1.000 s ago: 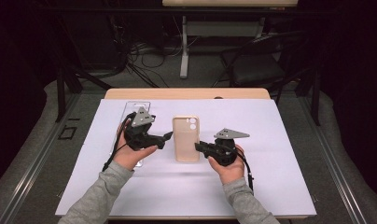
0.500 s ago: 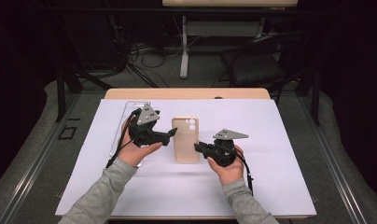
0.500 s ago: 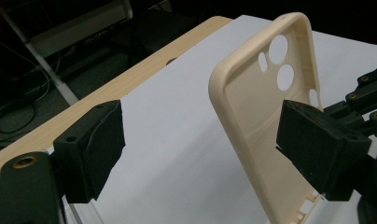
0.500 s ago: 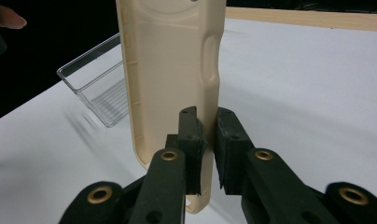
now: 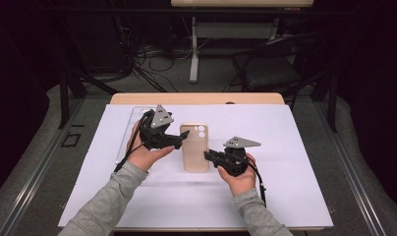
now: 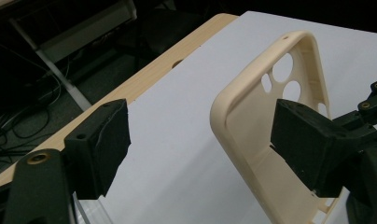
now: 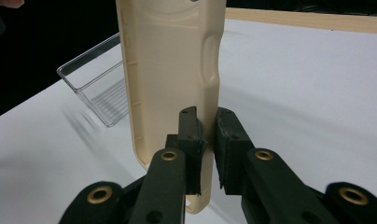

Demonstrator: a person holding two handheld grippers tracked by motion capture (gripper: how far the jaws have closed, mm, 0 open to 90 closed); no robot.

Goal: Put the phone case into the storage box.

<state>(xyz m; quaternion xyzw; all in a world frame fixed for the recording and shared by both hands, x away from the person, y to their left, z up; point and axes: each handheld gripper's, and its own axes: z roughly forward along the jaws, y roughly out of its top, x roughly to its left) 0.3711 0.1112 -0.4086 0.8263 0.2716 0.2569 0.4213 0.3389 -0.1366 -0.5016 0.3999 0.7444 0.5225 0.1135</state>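
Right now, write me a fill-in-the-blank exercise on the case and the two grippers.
1. The right gripper is shut on one side wall of the ____-coloured case.
2. The left gripper has one jaw inside the case, and its jaws have just been ____.
3. The case has round camera holes near its ____ end in the high view.
4. Behind the case in the right gripper view lies a clear ____.

Missing words: cream; closing; far; tray

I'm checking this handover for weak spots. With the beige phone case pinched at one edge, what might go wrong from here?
1. The right tool clamps only the thin side wall of the phone case, so the soft case may flex or twist out.
2. The left tool has been closing, its pads not yet pressing the case's upper corner; it could push the case instead of gripping it.
3. The clear tray lies close beside the case and could get bumped.
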